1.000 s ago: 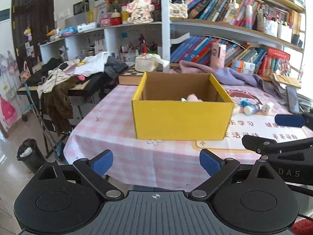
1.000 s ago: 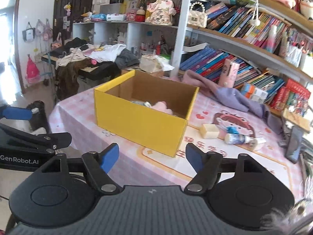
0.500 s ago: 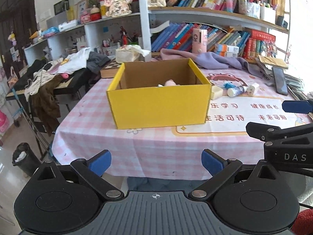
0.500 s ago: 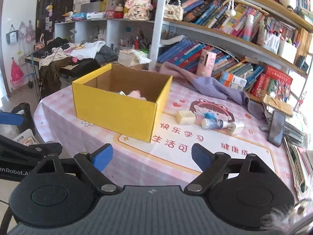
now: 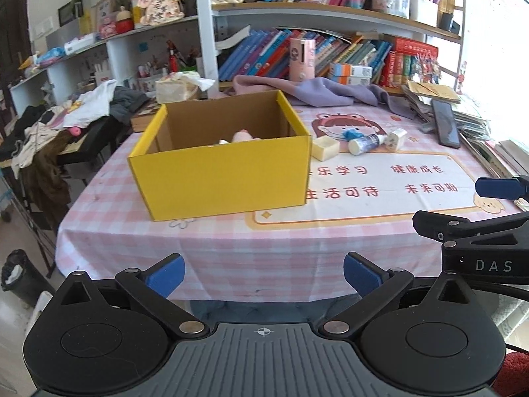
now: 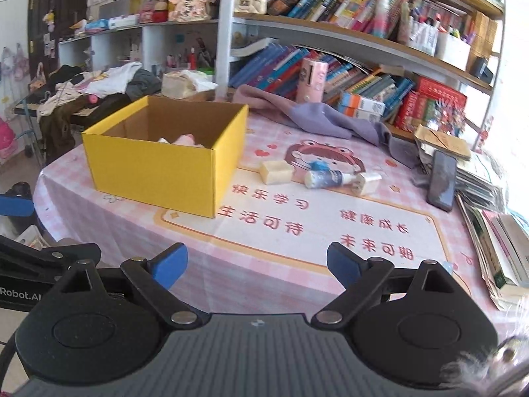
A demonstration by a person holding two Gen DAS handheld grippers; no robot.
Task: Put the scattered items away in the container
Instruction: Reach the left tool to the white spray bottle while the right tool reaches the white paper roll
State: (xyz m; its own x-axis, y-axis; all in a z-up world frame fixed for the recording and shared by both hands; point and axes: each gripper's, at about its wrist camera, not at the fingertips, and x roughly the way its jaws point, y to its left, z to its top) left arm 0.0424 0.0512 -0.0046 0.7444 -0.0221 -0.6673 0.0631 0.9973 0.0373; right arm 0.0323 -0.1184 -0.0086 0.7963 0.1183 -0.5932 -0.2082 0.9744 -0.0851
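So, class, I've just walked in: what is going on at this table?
A person holds a pair of tongs in each hand in front of a table with a pink checked cloth. The left tongs and right tongs are both open and hold nothing. A yellow box already has a few things inside. To its right, a cream block, a small bottle and a small white item lie on the mat, not yet put away.
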